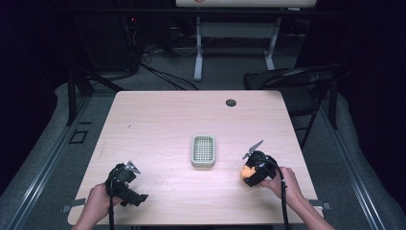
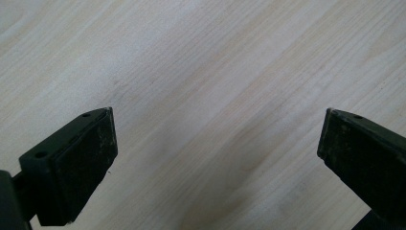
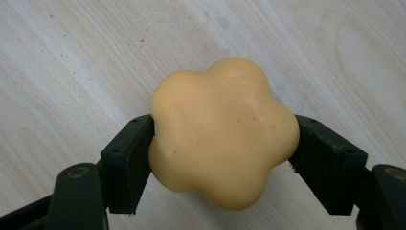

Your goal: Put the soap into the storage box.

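A yellow flower-shaped soap (image 3: 222, 132) sits between the jaws of my right gripper (image 3: 222, 153), whose pads press on both its sides, just over the wooden table. In the high view the same soap (image 1: 247, 172) shows as an orange-yellow lump at the right gripper (image 1: 250, 173), near the table's front right. A pale green soap dish (image 1: 203, 150) with a grid insert lies in the middle of the table, left of that gripper. My left gripper (image 2: 218, 153) stands open over bare wood, its jaws far apart. In the high view the left gripper (image 1: 123, 183) is at the front left.
The light wooden table (image 1: 158, 120) has a small round grommet (image 1: 231, 102) near its far edge. A dark folding chair (image 1: 297, 81) stands beyond the far right corner. Cables and a white desk frame (image 1: 198, 48) lie on the floor behind.
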